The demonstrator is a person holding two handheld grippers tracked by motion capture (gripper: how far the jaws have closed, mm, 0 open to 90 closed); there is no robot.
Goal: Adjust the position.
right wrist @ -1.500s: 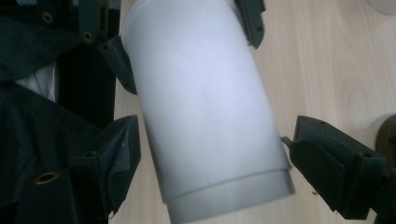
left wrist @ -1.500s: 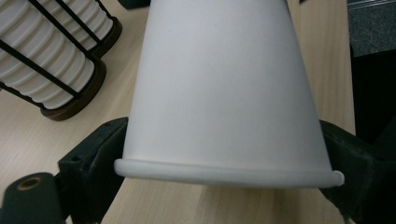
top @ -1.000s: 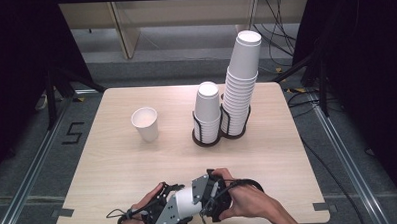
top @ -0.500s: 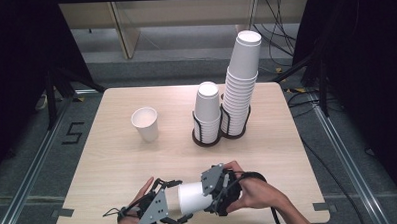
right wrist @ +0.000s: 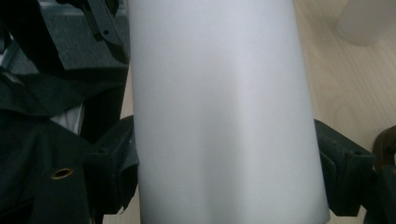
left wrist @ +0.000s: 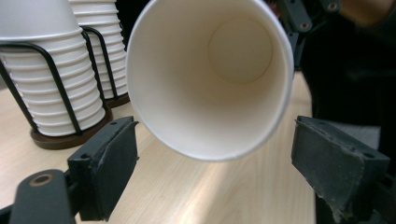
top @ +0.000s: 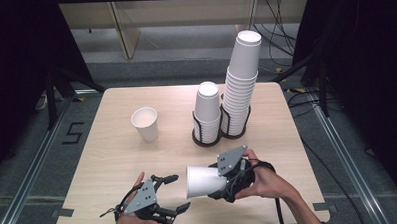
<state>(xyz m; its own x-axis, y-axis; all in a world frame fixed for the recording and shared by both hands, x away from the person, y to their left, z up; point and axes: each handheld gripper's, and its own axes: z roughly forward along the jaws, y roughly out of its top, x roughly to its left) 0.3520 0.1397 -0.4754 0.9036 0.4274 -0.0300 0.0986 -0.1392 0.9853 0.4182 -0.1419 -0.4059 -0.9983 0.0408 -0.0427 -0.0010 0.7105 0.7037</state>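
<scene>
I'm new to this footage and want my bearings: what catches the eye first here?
The white paper cup held sideways in the right tool at the table's near edge, its open mouth facing the open left tool. Behind it, the towering stack of white paper cups in a black wire holder stands at the back right.

A lone cup (top: pixel 145 123) stands left of two racked stacks (top: pixel 225 103); a sideways cup (top: pixel 203 181) lies nearer

Far ahead of me a lone paper cup (top: pixel 145 124) stands upright left of the two wire-held cup stacks: the short one (top: pixel 207 111) (nearer me) touching the tall one (top: pixel 241 80).
</scene>
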